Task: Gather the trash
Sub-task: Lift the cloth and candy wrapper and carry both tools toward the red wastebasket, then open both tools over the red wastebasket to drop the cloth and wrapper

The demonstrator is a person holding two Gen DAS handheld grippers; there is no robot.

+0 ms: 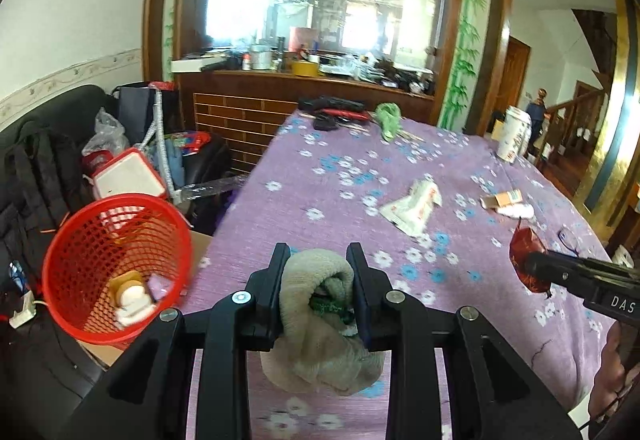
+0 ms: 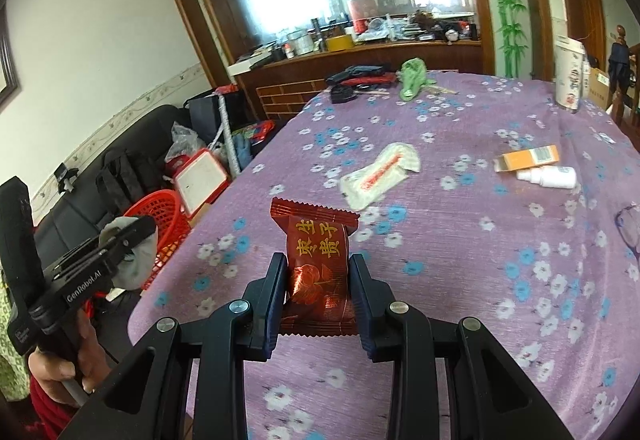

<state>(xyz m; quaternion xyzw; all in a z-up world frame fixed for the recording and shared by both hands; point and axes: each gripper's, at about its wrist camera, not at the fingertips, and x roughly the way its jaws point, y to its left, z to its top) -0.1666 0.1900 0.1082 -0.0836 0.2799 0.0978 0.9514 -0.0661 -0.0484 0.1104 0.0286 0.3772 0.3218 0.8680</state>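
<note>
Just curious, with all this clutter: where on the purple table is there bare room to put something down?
Bare cloth lies between the white wrapper and the green bag, and along the near edge of the table. It is crowded at the far end by the black things, and around the orange box and white bottle.

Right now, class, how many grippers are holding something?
2. The left gripper clamps a beige rag near the red basket; the right gripper clamps a red snack packet above the table.
</note>
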